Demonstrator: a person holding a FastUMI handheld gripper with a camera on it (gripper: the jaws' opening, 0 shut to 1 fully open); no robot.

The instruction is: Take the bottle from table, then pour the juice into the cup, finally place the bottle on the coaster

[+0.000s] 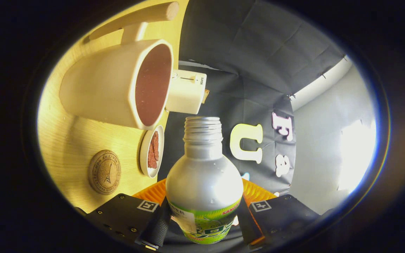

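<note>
Grip: your gripper (204, 225) is closed on the bottle (204, 182), one finger pressing each side of its labelled lower body.
Bottle: it has no cap, and the view is rolled to the side, so you hold it tilted, its mouth just short of the cup (118, 84).
Cup: it stands on the table (65, 147) and already looks full of dark liquid.
Risk of spill: I judge more tilt can send juice past the rim, or overflow it.
Risk of slip: the smooth wet metal may turn between the fingers.
Coaster (104, 172): it lies near a small dish (151, 151), so you could bump that when placing.
</note>
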